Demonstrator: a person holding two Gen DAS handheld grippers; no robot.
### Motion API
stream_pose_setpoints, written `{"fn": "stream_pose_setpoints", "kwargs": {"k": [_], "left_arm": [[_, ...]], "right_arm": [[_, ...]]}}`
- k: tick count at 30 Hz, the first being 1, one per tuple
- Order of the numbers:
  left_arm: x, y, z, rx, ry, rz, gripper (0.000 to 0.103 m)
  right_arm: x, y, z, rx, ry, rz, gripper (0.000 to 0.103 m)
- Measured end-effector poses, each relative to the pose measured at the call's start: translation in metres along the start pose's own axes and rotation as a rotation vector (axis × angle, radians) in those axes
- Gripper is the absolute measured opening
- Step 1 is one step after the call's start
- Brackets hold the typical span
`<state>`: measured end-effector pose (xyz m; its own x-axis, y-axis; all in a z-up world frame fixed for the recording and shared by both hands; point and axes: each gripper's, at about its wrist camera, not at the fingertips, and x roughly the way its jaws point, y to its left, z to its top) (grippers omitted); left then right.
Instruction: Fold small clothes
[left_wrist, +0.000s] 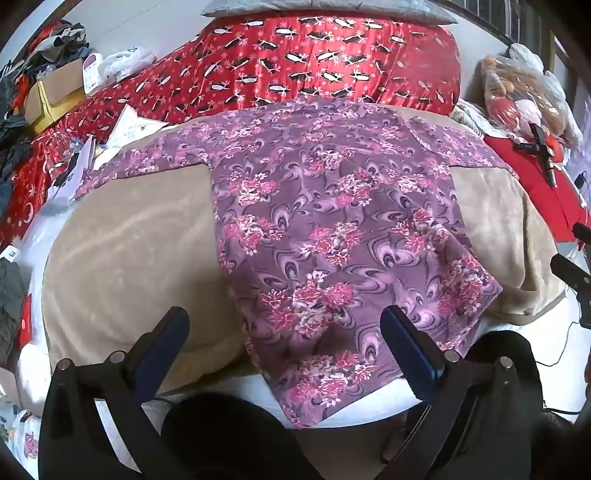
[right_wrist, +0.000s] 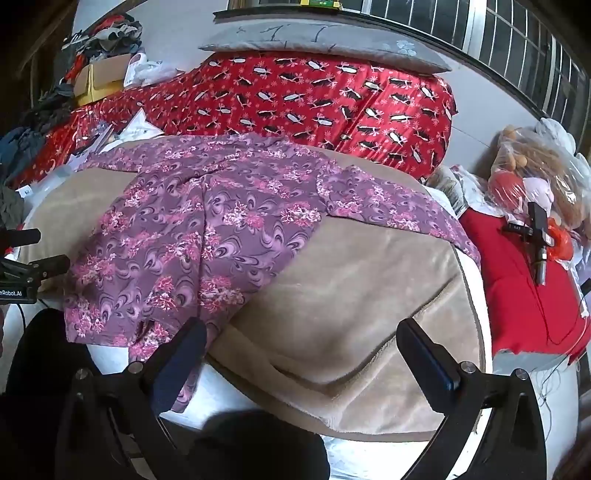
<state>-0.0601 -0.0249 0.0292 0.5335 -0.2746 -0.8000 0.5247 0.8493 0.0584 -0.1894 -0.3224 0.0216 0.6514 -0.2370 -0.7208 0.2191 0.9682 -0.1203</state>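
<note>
A purple floral shirt (left_wrist: 332, 221) lies spread flat on a beige blanket (left_wrist: 129, 251), sleeves out to both sides, hem hanging over the near edge. My left gripper (left_wrist: 284, 325) is open and empty, jaws wide, over the shirt's lower hem. In the right wrist view the shirt (right_wrist: 207, 229) lies left of centre, its right sleeve (right_wrist: 388, 206) stretched across the blanket (right_wrist: 351, 314). My right gripper (right_wrist: 303, 343) is open and empty over bare blanket, its left finger beside the shirt's lower right corner. The left gripper shows at the left edge (right_wrist: 33, 258).
A red patterned quilt (left_wrist: 314, 66) is piled behind the shirt, with a grey pillow (right_wrist: 325, 44) on top. A red cushion (right_wrist: 524, 288) and a bagged toy (right_wrist: 535, 177) lie right. Boxes and clothes (left_wrist: 48, 85) sit far left. Papers (left_wrist: 125, 125) lie near the left sleeve.
</note>
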Motion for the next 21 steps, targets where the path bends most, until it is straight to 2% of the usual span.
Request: {"fn": "stream_pose_setpoints", "kwargs": {"k": [21], "left_arm": [[-0.0024,-0.0071,0.0011,0.007,0.000,-0.017,0.103]], "right_arm": [[-0.0007,-0.0045,-0.0018,0.037,0.020,0.039,0.102]]}}
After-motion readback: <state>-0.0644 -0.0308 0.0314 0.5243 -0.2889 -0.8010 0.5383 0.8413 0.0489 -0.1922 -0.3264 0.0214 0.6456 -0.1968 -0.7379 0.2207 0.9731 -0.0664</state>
